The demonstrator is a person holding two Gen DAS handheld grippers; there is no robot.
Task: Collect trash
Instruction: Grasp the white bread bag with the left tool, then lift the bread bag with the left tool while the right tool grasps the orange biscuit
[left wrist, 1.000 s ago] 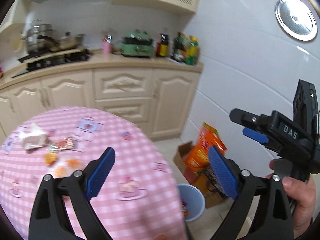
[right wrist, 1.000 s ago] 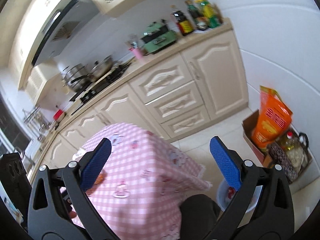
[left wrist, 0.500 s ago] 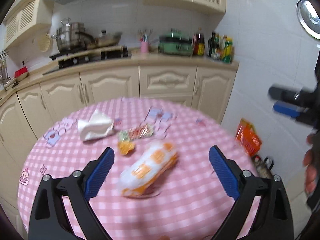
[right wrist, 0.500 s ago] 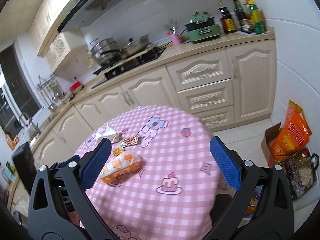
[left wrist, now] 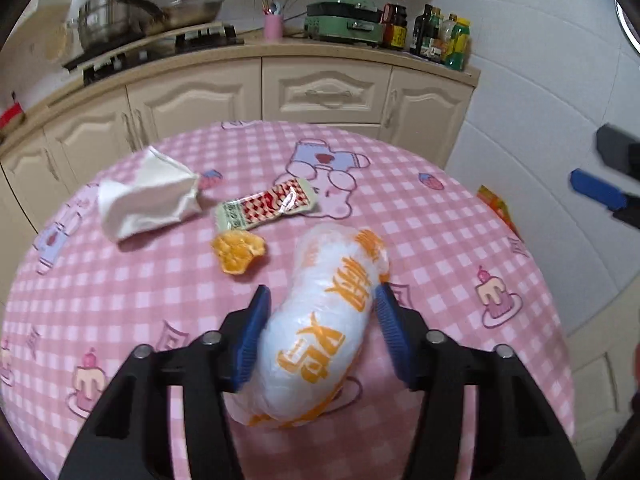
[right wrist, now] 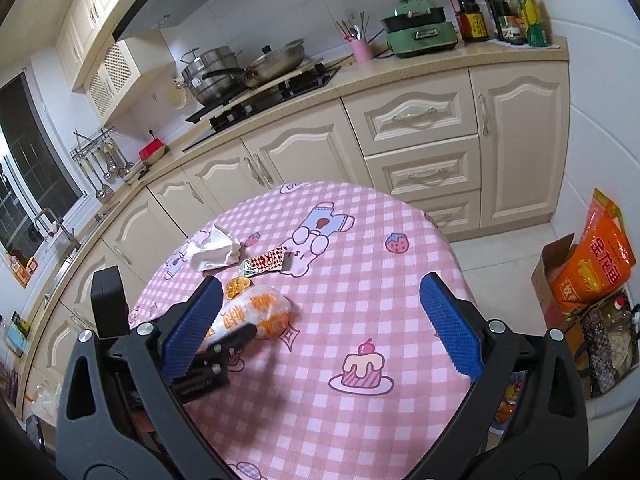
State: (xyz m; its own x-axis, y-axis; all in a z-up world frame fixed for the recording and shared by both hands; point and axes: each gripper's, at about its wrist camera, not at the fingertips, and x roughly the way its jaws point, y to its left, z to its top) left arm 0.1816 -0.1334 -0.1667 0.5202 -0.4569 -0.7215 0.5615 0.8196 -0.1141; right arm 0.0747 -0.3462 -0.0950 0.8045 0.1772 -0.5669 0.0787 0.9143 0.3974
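While the left hand-held gripper (left wrist: 320, 312) brackets the white-and-orange plastic bag (left wrist: 320, 320), left pad touching, full contact stays unclear; the right hand-held gripper (right wrist: 320, 320) gapes wide, bag partly hidden.

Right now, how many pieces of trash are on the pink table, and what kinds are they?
White and orange plastic bag, between the left gripper's fingers: 1
Red and white snack wrapper: 1
Crumpled white tissue: 1
Orange peel: 1
Total: 4
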